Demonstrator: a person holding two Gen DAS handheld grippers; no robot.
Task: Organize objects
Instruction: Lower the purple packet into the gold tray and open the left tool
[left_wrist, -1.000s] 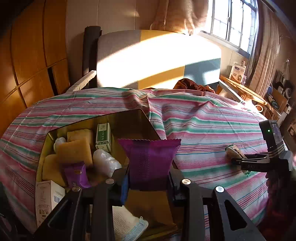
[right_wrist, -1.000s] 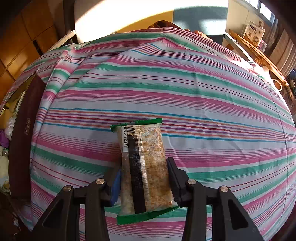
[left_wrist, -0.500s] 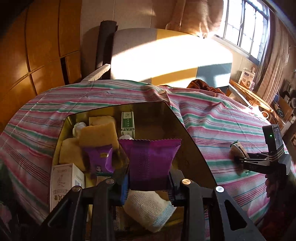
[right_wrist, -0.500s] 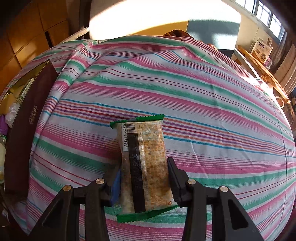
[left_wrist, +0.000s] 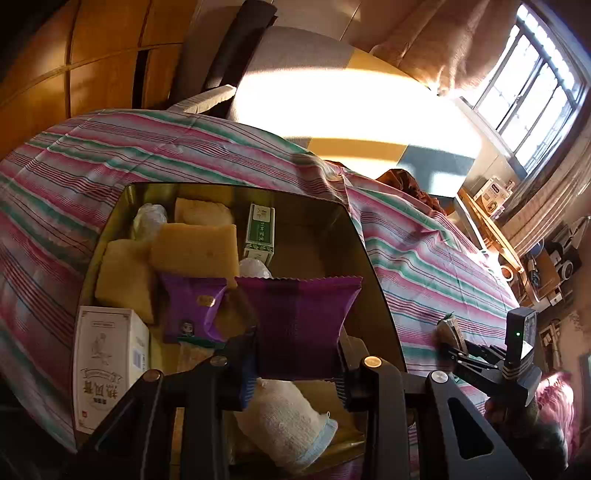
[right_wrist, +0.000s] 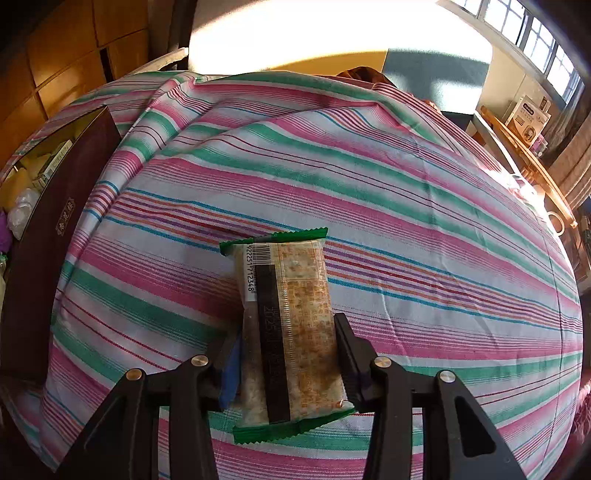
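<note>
My left gripper (left_wrist: 297, 363) is shut on a purple snack packet (left_wrist: 299, 325) and holds it over the open gold-lined box (left_wrist: 373, 269). The box holds yellow sponge cakes (left_wrist: 195, 249), a second purple packet (left_wrist: 190, 312), a green carton (left_wrist: 260, 230), a white carton (left_wrist: 107, 358) and a white cloth roll (left_wrist: 284, 424). My right gripper (right_wrist: 288, 363) is shut on a green-edged cracker packet (right_wrist: 288, 325) just above the striped cloth (right_wrist: 406, 221). The right gripper also shows in the left wrist view (left_wrist: 476, 363), right of the box.
The box's dark outer wall (right_wrist: 48, 258) stands at the left edge of the right wrist view. A chair (left_wrist: 295, 59) stands behind the table. A wooden shelf with small boxes (right_wrist: 524, 122) is at the far right, under the window.
My left gripper has moved left with the purple packet, from the box's right wall to over its inside. My right gripper has lifted slightly with the cracker packet.
</note>
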